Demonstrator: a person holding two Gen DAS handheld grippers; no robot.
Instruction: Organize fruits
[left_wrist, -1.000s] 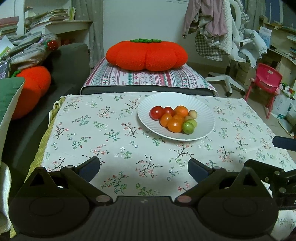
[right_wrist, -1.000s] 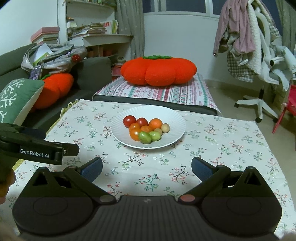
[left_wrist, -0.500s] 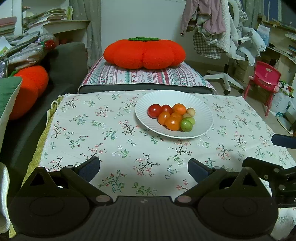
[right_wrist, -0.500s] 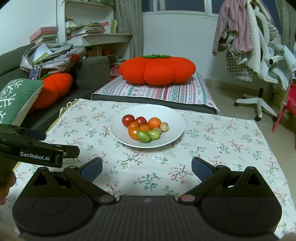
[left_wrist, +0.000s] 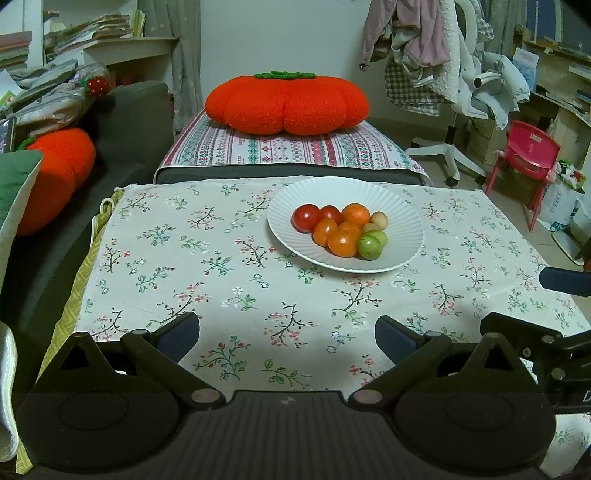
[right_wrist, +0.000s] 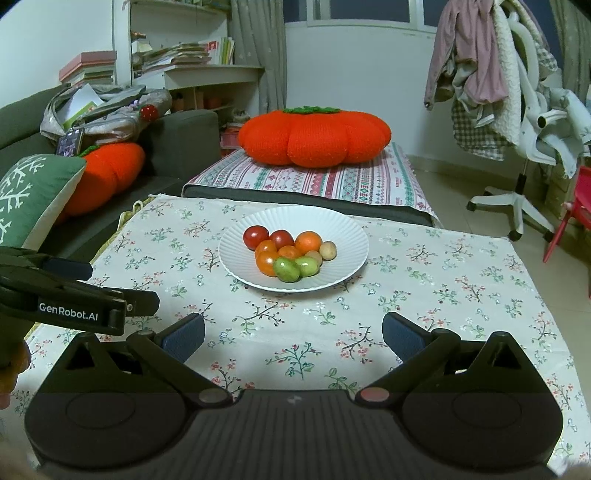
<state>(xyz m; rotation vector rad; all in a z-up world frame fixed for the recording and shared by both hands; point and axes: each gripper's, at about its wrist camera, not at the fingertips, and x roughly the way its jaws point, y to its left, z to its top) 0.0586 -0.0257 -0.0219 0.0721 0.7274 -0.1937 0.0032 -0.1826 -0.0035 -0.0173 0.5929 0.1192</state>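
A white ribbed plate (left_wrist: 402, 221) (right_wrist: 343, 236) stands on the floral tablecloth (left_wrist: 221, 258) (right_wrist: 443, 280), toward the far side. It holds a cluster of small fruits: red tomatoes (left_wrist: 305, 217) (right_wrist: 256, 236), orange ones (left_wrist: 342, 242) (right_wrist: 308, 242), green ones (left_wrist: 369, 247) (right_wrist: 286, 269) and pale tan ones (left_wrist: 379, 220) (right_wrist: 327, 250). My left gripper (left_wrist: 287, 334) is open and empty over the near cloth. My right gripper (right_wrist: 293, 334) is open and empty, also short of the plate. Each gripper shows at the edge of the other's view.
A big orange pumpkin cushion (left_wrist: 286, 103) lies on a striped bench behind the table. A dark sofa with another orange cushion (left_wrist: 59, 173) and a green pillow (right_wrist: 26, 192) runs along the left. An office chair (right_wrist: 517, 110) with clothes and a red child's chair (left_wrist: 524, 158) stand at right.
Both views have crept slightly forward and lower toward the plate. The jaws stay open and the fruits have not moved.
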